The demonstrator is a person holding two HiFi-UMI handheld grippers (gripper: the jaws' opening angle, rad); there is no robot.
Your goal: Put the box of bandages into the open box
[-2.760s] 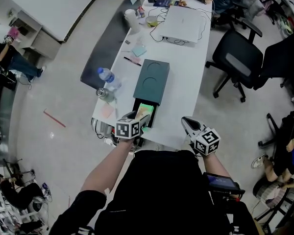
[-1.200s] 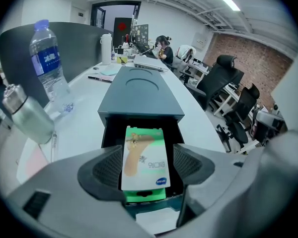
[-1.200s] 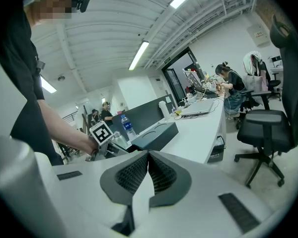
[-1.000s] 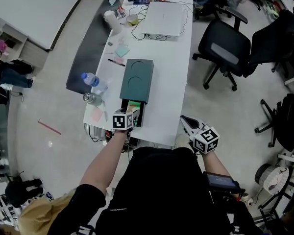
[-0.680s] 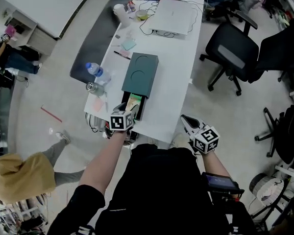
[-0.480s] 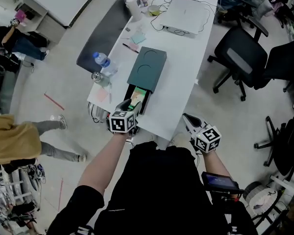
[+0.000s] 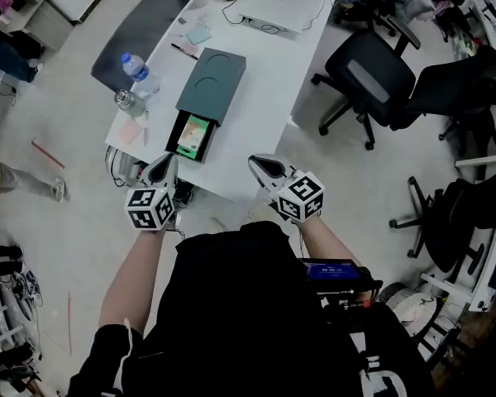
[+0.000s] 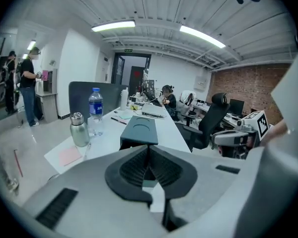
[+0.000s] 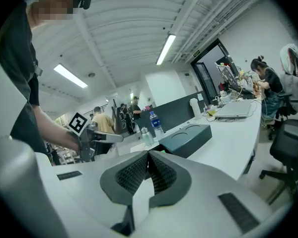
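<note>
The dark green open box [image 7: 211, 85] lies on the white table [image 7: 256, 98], its drawer pulled toward me. In that drawer lies the green bandage box [image 7: 193, 134], free of both grippers. My left gripper [image 7: 164, 166] hovers off the table's near edge, just left of the drawer, shut with nothing between its jaws. In the left gripper view the closed left gripper [image 8: 149, 163] points at the green box [image 8: 139, 130]. My right gripper [image 7: 263, 165] hangs by the near edge, right of the drawer. Its jaws [image 9: 148, 168] are shut and empty.
A water bottle [image 7: 136, 67], a steel flask [image 7: 124, 100] and a pink note [image 7: 131, 132] stand left of the box. A laptop [image 7: 285, 2] with cables lies at the far end. Office chairs [image 7: 372, 81] stand to the right. A person [image 7: 16, 180] walks on the left.
My left gripper has drawn back from the drawer toward me and its jaws have closed empty. The bandage box stays in the drawer. The right gripper has risen nearer the table edge.
</note>
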